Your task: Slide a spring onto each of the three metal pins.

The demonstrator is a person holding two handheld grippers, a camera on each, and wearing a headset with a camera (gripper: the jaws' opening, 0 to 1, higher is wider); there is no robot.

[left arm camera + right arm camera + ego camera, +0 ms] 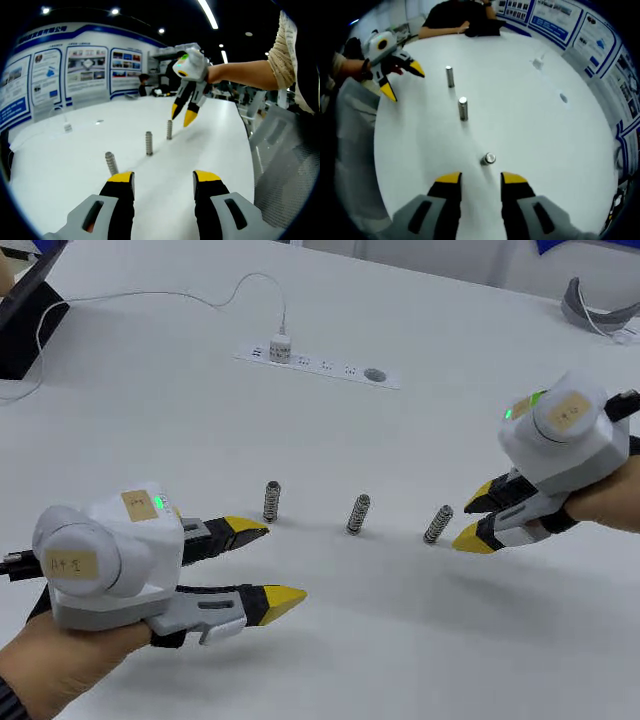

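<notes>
Three short metal pins stand in a row on the white table (200,420), each with a spring coiled around it: left pin (271,501), middle pin (358,514), right pin (438,524). My left gripper (275,562) is open and empty, its yellow tips just short of the left pin (111,162). My right gripper (468,523) is open too, with the right pin (488,159) just ahead of its tips and touching neither jaw. The left gripper view has the right gripper (181,116) above the farthest pin (169,129). The right gripper view has the left gripper (405,84) beside the far pin (449,76).
A white power strip (320,365) with a plugged-in charger (280,348) and its cable lies behind the pins. A dark device (25,320) sits at the far left edge and a grey object (595,305) at the far right. A person (455,20) sits across the table.
</notes>
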